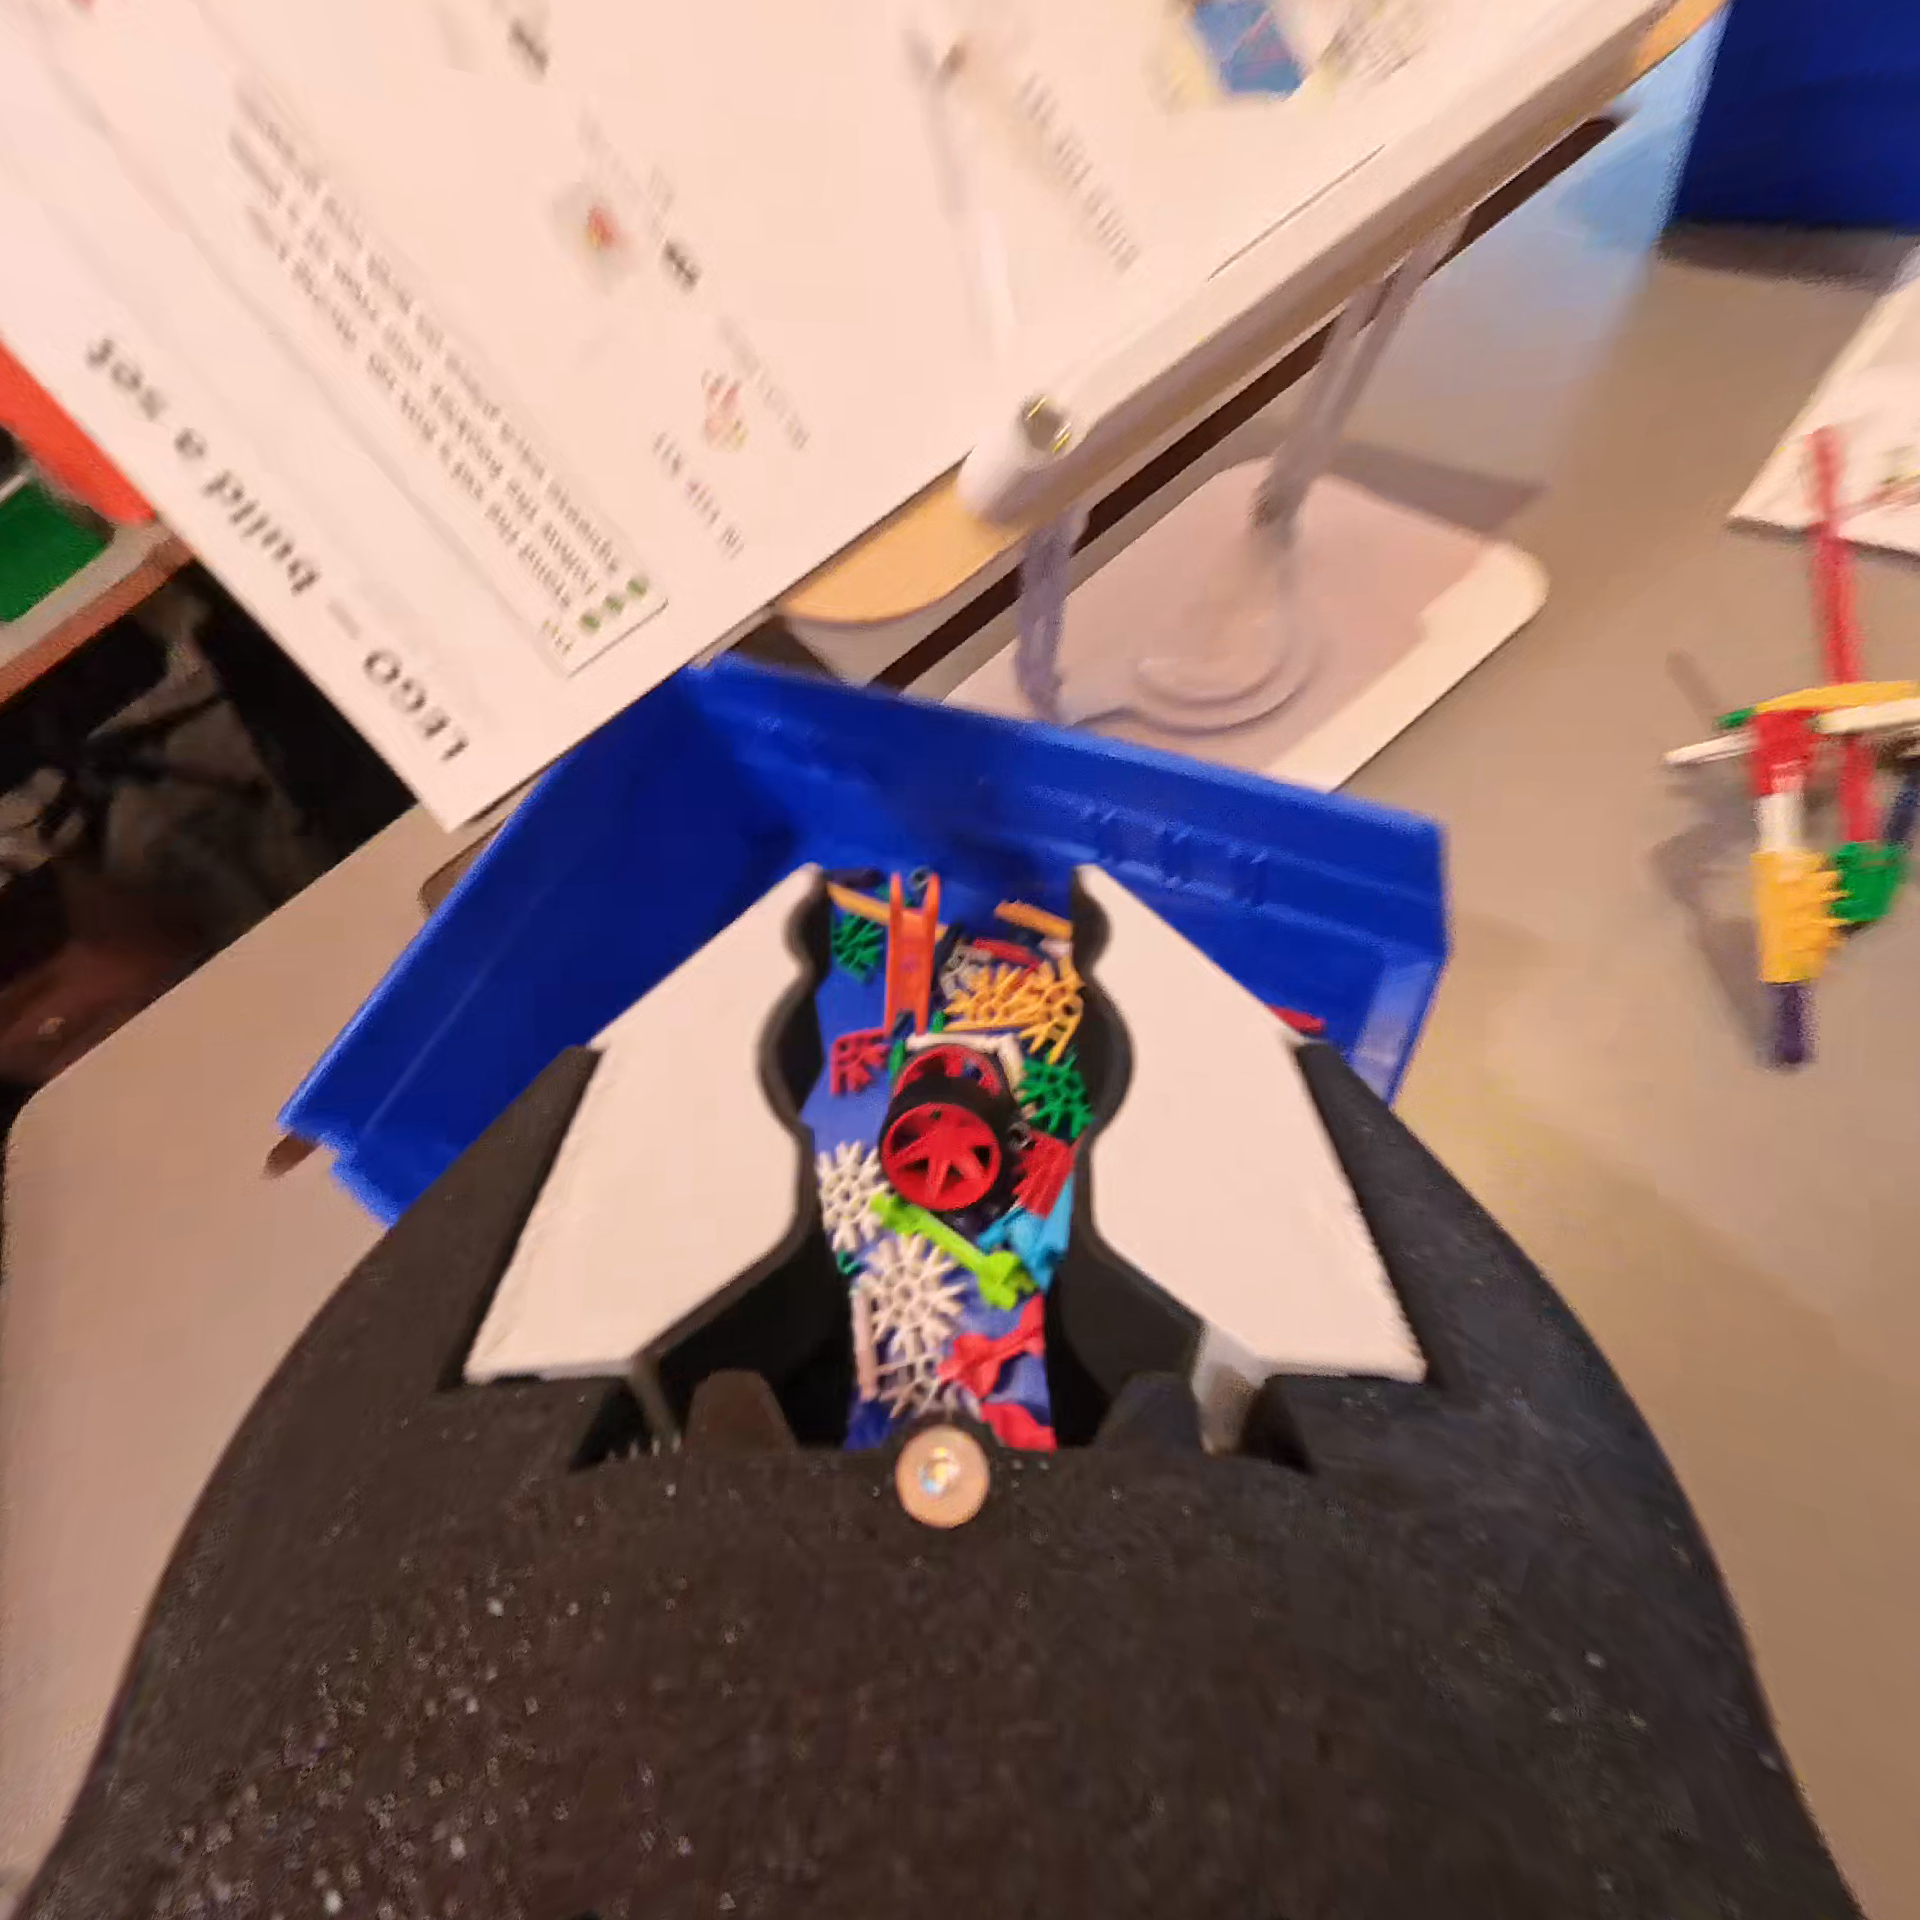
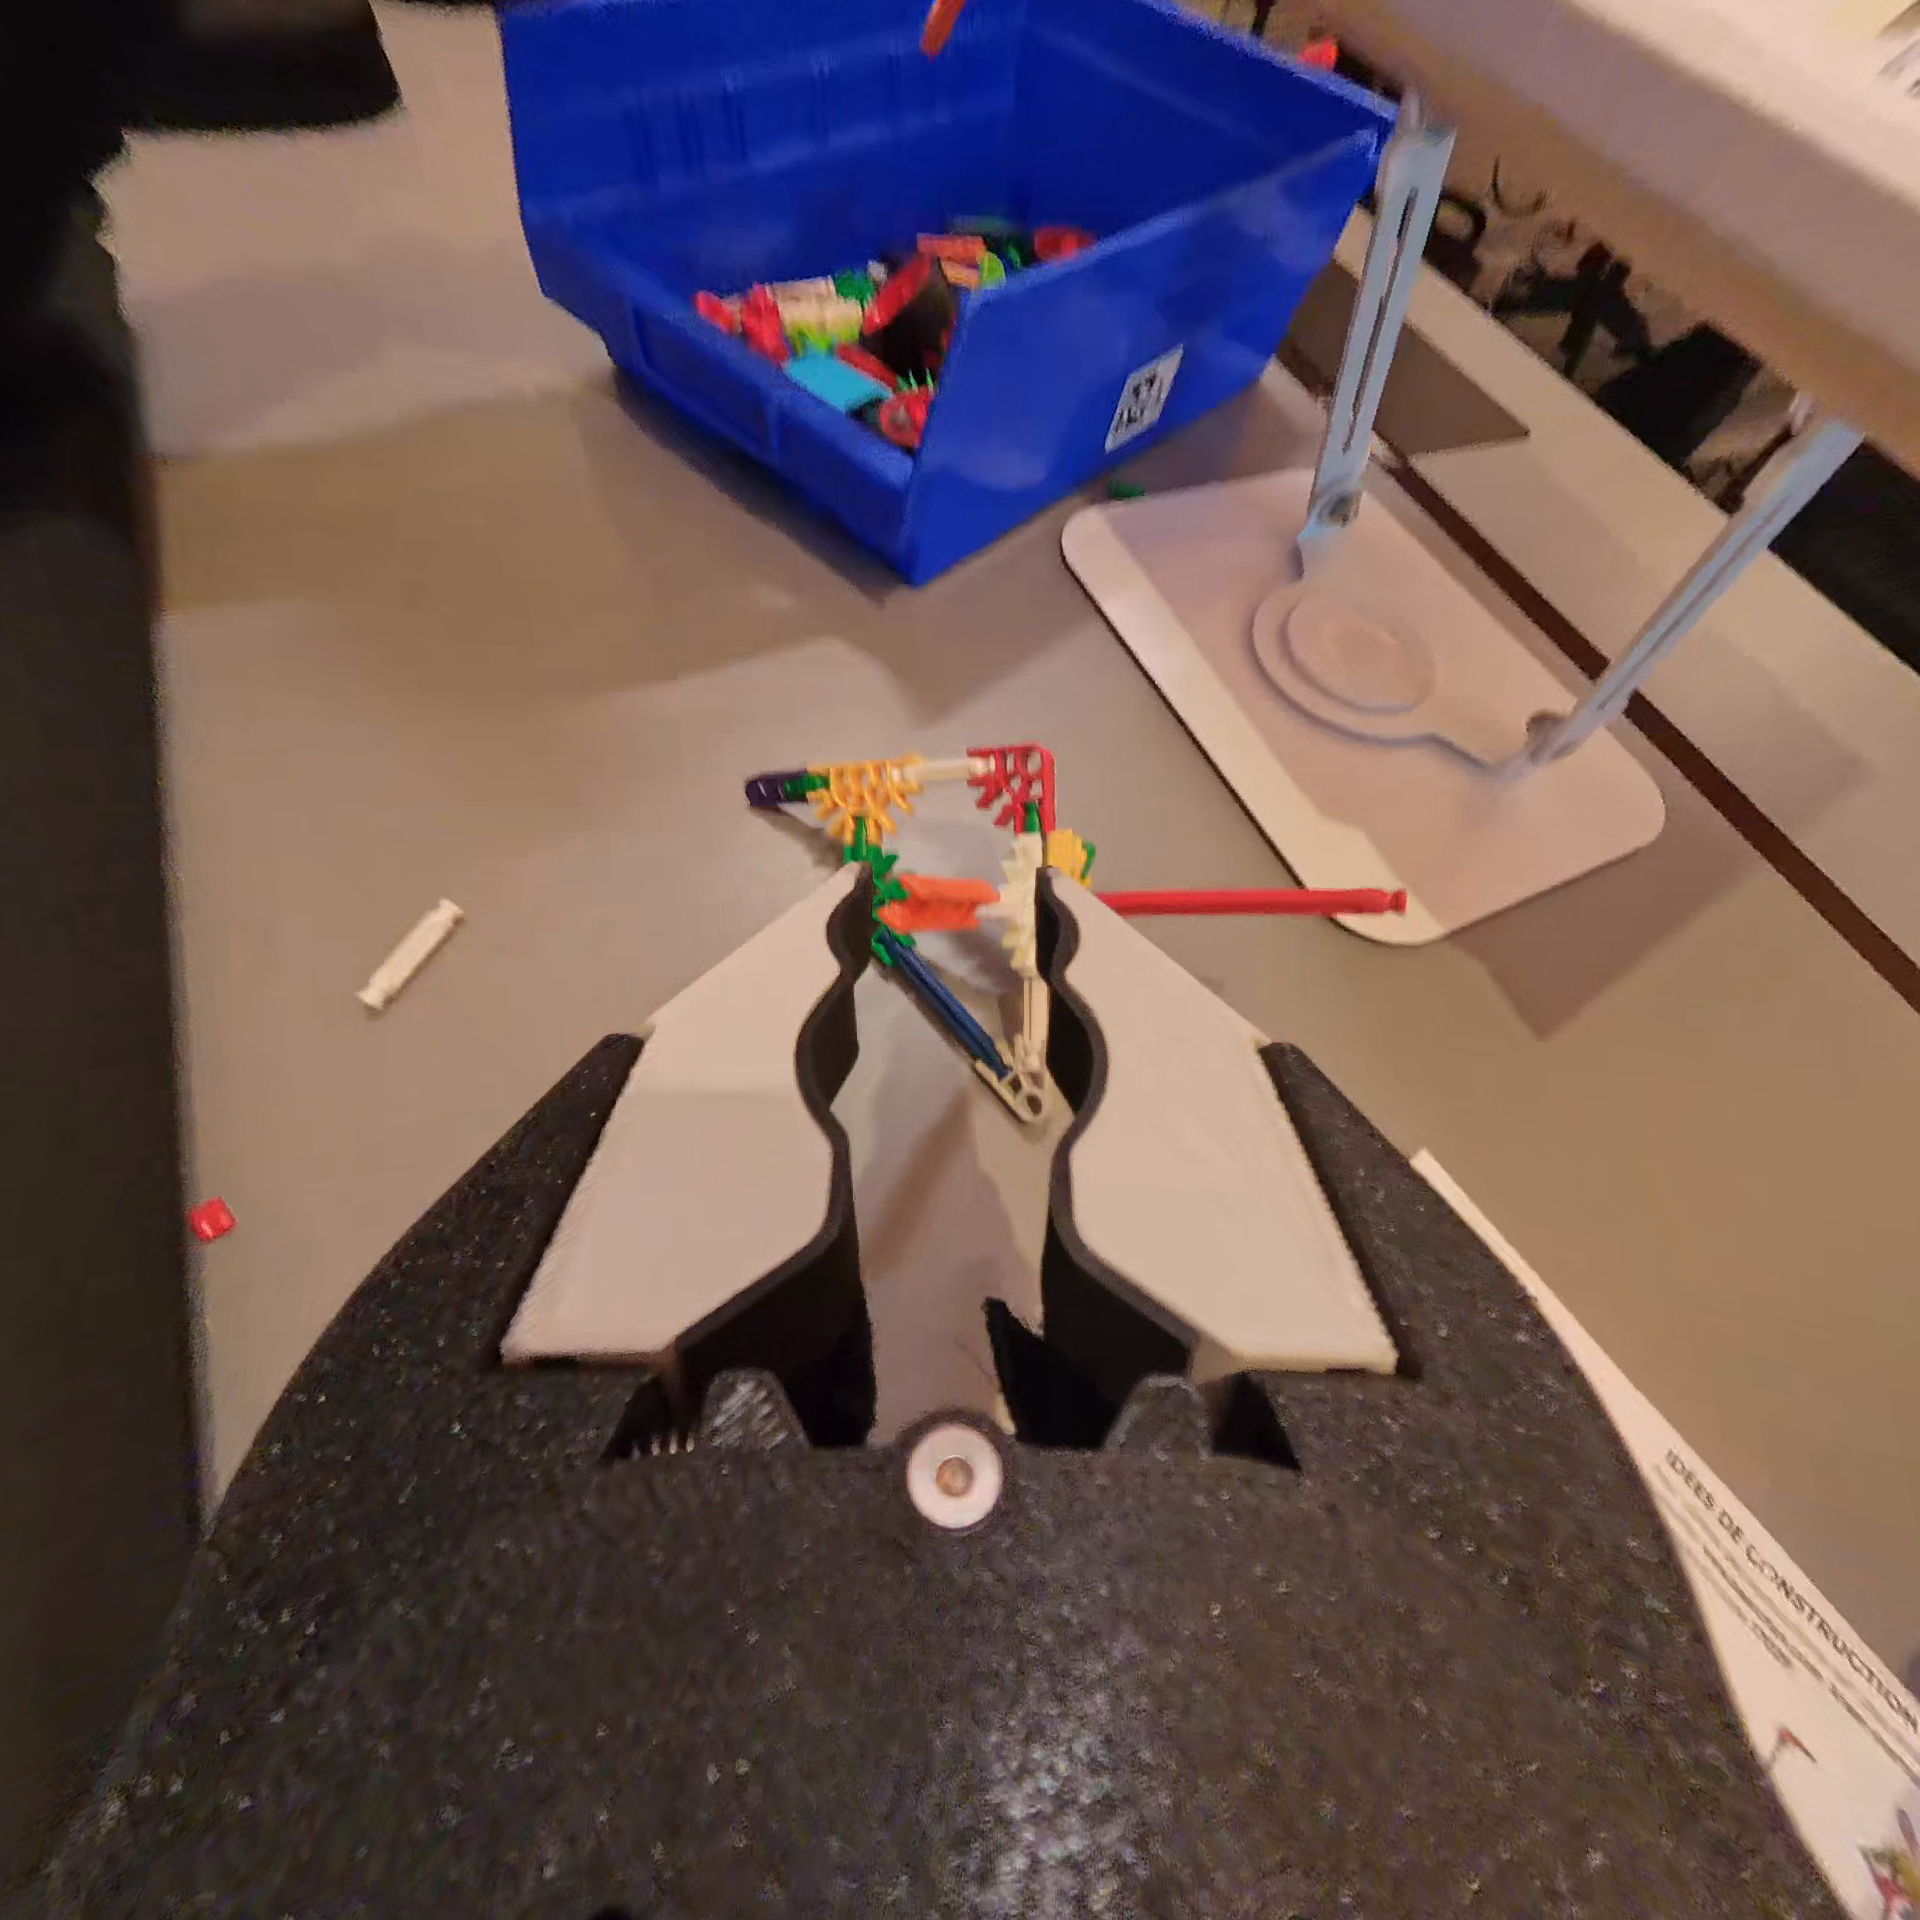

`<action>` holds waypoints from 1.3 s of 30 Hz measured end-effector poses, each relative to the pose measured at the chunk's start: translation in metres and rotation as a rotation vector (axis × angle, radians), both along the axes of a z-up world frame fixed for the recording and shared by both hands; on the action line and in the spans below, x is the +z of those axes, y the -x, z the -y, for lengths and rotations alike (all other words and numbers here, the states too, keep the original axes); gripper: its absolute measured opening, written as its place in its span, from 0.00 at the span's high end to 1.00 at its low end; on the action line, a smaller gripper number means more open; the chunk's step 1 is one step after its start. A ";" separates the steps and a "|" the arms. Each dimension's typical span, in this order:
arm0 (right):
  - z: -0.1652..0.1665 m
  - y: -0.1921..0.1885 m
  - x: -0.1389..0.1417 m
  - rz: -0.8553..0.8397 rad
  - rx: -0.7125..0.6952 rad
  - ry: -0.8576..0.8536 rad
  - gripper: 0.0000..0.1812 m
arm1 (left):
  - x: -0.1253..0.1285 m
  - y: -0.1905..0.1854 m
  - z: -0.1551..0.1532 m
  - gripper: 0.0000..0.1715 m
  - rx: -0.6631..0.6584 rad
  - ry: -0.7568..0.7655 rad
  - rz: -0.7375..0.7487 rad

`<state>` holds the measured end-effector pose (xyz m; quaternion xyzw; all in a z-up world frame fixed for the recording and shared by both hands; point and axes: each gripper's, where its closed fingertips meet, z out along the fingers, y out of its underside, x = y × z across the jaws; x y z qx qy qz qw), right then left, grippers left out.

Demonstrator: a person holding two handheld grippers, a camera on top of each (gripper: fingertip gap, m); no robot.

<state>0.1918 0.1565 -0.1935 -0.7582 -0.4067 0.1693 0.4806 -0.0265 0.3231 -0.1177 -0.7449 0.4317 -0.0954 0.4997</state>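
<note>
My left gripper [image 1: 951, 883] is open and hangs over a blue bin [image 1: 582, 914] of loose rod-and-connector toy parts. Between its fingers I see a red wheel [image 1: 940, 1148], white snowflake connectors [image 1: 914, 1288] and an upright orange piece [image 1: 912, 961] near the tips, touching neither finger. My right gripper [image 2: 951, 883] is closed around a small model of coloured rods and connectors [image 2: 935, 821] on the grey table, with its orange connector [image 2: 940, 902] and white connector between the tips. A red rod [image 2: 1247, 900] sticks out to the right. The model also shows in the left wrist view [image 1: 1797, 894].
A white stand [image 2: 1382, 717] with a slanted board of printed sheets [image 1: 540, 312] stands beside the bin [image 2: 1039, 457]. A loose white rod [image 2: 410, 954] and a small red bit [image 2: 211, 1218] lie on the table. A printed leaflet [image 2: 1787, 1662] lies at the right. The gap from one gripper's tips to the other's is roughly 30 cm.
</note>
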 end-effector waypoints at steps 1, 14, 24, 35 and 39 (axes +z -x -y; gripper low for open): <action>0.000 0.001 -0.004 0.015 0.000 0.013 0.83 | -0.004 0.003 -0.005 0.68 0.031 -0.008 -0.032; -0.018 -0.010 -0.017 0.069 -0.094 0.004 0.98 | -0.078 -0.204 0.129 0.70 -0.694 -0.074 -0.346; -0.015 -0.005 -0.006 -0.002 -0.031 -0.036 0.98 | -0.113 -0.230 0.145 0.97 -0.812 0.081 -0.272; -0.019 -0.008 -0.017 0.101 -0.079 -0.012 0.98 | -0.122 -0.234 0.142 0.98 -0.786 -0.035 -0.407; -0.029 -0.014 -0.014 0.196 -0.154 -0.098 0.98 | -0.119 -0.239 0.133 0.98 -0.715 0.012 -0.364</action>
